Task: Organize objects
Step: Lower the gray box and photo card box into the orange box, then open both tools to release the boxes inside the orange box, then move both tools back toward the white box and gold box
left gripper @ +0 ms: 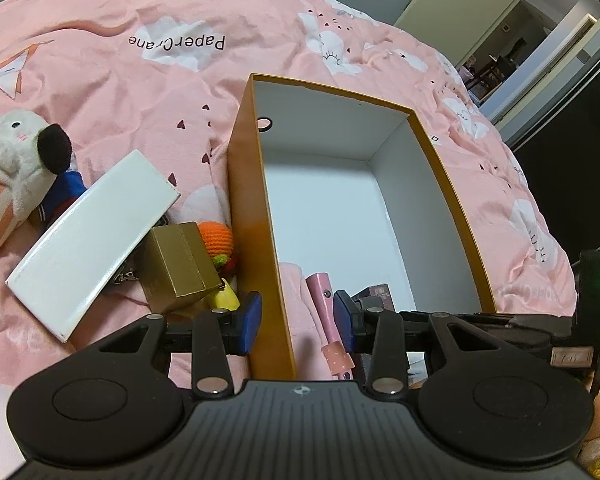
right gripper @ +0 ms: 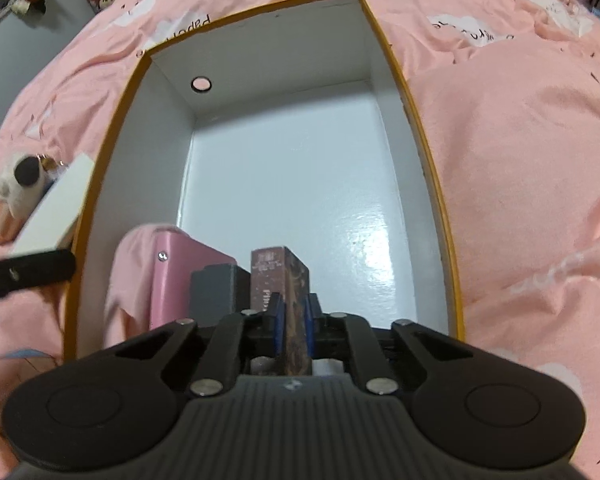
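Brown box (right gripper: pixel 294 312), slim, mottled, upright, clamped in right gripper (right gripper: pixel 294 320).

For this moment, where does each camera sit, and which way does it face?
Left wrist: on left gripper, angled down over the box's left wall, its jaws astride that wall; toys lie outside.
Right wrist: on right gripper, looking down into the box, shut on a brown carton.
Shared: box, pink case, white slab, pink bedspread.
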